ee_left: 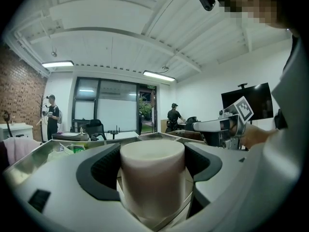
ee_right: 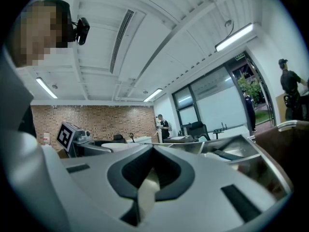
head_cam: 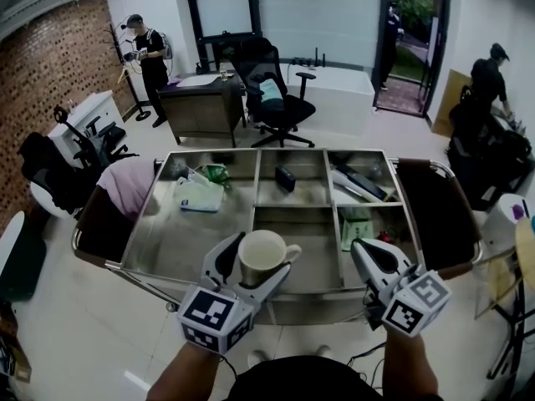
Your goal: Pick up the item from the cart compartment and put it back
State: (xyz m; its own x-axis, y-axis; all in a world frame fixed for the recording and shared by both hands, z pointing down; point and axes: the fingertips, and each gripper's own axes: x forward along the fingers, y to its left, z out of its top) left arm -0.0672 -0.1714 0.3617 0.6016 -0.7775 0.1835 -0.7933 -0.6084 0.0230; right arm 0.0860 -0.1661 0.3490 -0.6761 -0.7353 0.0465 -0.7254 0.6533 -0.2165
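Holding the mug (head_cam: 262, 253) upright, my left gripper (head_cam: 253, 263) clamps its sides above the cart's (head_cam: 171, 241) near middle compartment (head_cam: 316, 261), ready for lowering back; my right gripper (head_cam: 366, 254) waits closed, empty.

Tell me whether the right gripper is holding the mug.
No, the white mug is clamped in the left gripper, while the right gripper has its jaws together on nothing.

left gripper (head_cam: 254, 263) and right gripper (head_cam: 373, 251) pale grey, black inside the jaws; black-and-white marker cubes (head_cam: 216, 314); dark shirt (head_cam: 309, 379)
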